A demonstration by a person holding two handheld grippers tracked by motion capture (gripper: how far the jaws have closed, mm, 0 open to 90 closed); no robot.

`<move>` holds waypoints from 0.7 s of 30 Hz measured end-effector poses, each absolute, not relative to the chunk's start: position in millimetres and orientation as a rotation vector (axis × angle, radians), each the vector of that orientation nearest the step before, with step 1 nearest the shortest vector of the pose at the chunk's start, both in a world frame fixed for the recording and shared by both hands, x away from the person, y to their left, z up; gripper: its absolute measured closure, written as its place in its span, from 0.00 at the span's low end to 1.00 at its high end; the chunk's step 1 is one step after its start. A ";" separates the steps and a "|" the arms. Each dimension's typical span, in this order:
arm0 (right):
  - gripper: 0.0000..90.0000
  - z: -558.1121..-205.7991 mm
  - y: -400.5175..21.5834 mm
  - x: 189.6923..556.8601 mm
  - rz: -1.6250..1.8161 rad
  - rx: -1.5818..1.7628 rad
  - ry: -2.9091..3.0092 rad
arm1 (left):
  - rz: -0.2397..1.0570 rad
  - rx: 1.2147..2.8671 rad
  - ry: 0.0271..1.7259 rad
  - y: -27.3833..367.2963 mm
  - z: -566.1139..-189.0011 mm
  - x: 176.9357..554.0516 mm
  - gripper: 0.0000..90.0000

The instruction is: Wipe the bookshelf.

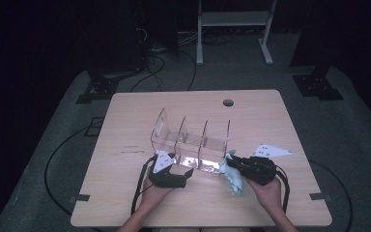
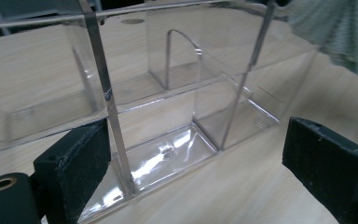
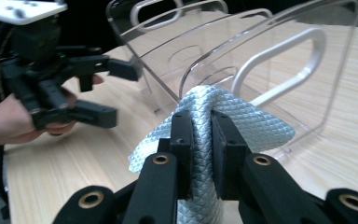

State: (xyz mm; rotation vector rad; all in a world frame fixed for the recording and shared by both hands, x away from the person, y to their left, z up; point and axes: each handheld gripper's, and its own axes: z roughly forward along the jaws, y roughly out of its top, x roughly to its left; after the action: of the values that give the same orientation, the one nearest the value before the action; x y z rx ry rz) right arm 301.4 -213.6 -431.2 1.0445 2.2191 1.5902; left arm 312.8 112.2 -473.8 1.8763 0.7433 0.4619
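Dark surroundings frame a pale wooden table (image 1: 125, 203), with cables on the grey floor and a white frame at the back. On the table stands a clear acrylic organiser (image 1: 191, 142) with upright dividers, set near the person's edge.

Progress: the work appears to be wiping the organiser with a light blue cloth (image 1: 233, 178). The cloth is at the organiser's right end, bunched against the outer wall; in the right gripper view it touches the clear panel (image 3: 279, 70). Whether any panel has been wiped cannot be judged; I would place the job at an early or middle stage, with the inner compartments left to do.

Right tool (image 3: 201, 140): jaws clamped together on a fold of the cloth, the rest spilling forward and down. The right hand (image 1: 270, 191) holds it low, pointing left toward the organiser.

Left tool (image 1: 181, 176): jaws apart, straddling the near left corner of the organiser; one divider edge stands just beside the left pad (image 2: 77, 158), not pressed. The left hand (image 1: 154, 193) rests low at the table, seemingly ready to steady the organiser.
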 end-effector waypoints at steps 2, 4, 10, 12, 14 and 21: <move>0.88 -431.4 -221.5 301.9 1.588 1.066 2.201 | 0.456 1.880 0.723 106.1 -474.2 310.0 0.08; 0.89 -431.5 -229.3 302.8 1.585 1.088 2.182 | 0.452 1.891 0.702 99.8 -473.9 307.3 0.08; 0.89 -433.4 -251.5 306.3 1.587 1.161 2.122 | 0.426 1.902 0.652 85.7 -474.5 302.9 0.08; 0.89 -434.0 -257.0 307.6 1.588 1.175 2.107 | 0.409 1.909 0.633 81.7 -474.9 301.7 0.10; 0.89 -435.0 -259.5 308.4 1.587 1.189 2.100 | 0.399 1.923 0.612 78.1 -476.1 300.2 0.09; 0.88 -436.5 -257.3 309.1 1.575 1.185 2.104 | 0.379 1.909 0.632 90.0 -473.2 299.0 0.08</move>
State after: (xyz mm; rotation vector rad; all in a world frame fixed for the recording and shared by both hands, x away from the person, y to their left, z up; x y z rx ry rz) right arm 309.1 -257.3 -436.5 1.1850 2.1037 1.5747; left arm 299.0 90.0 -473.2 1.9090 0.6319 0.3793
